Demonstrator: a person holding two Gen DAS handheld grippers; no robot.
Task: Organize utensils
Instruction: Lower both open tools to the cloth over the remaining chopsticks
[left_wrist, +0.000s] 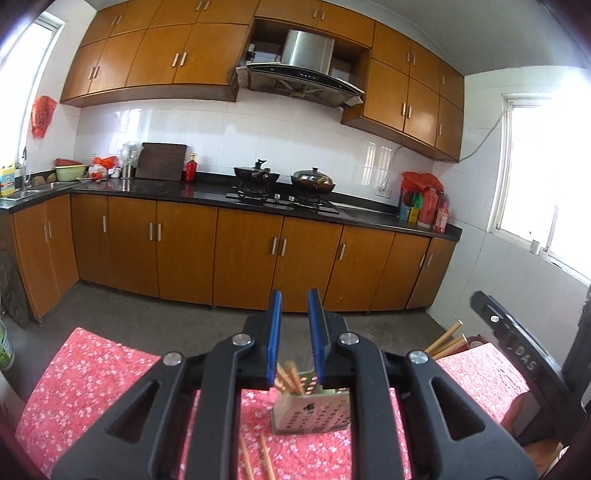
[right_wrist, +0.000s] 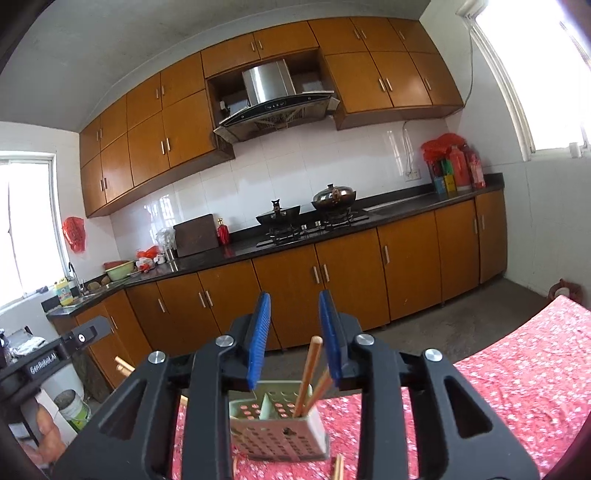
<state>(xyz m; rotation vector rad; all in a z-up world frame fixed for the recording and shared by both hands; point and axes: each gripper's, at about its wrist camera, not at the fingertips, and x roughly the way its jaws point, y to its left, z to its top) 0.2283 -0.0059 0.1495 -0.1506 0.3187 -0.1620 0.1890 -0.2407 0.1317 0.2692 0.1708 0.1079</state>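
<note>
A pale green perforated utensil holder (left_wrist: 312, 415) stands on the red floral tablecloth (left_wrist: 96, 384), with wooden chopsticks (left_wrist: 290, 376) in it. Loose chopsticks (left_wrist: 258, 458) lie on the cloth in front of it. My left gripper (left_wrist: 295, 302) is open and empty, raised above the holder. In the right wrist view the holder (right_wrist: 277, 432) has two compartments; chopsticks (right_wrist: 308, 373) lean in the right one. My right gripper (right_wrist: 293, 306) is open and empty above it. The right gripper's body (left_wrist: 517, 339) shows at the right of the left wrist view, with more chopsticks (left_wrist: 445, 341) beside it.
Orange kitchen cabinets (left_wrist: 240, 254) and a black counter (left_wrist: 207, 192) with pans on a stove (left_wrist: 284, 184) lie beyond a grey floor. The left gripper's body (right_wrist: 55, 354) shows at the left of the right wrist view. A loose chopstick (right_wrist: 338, 467) lies by the holder.
</note>
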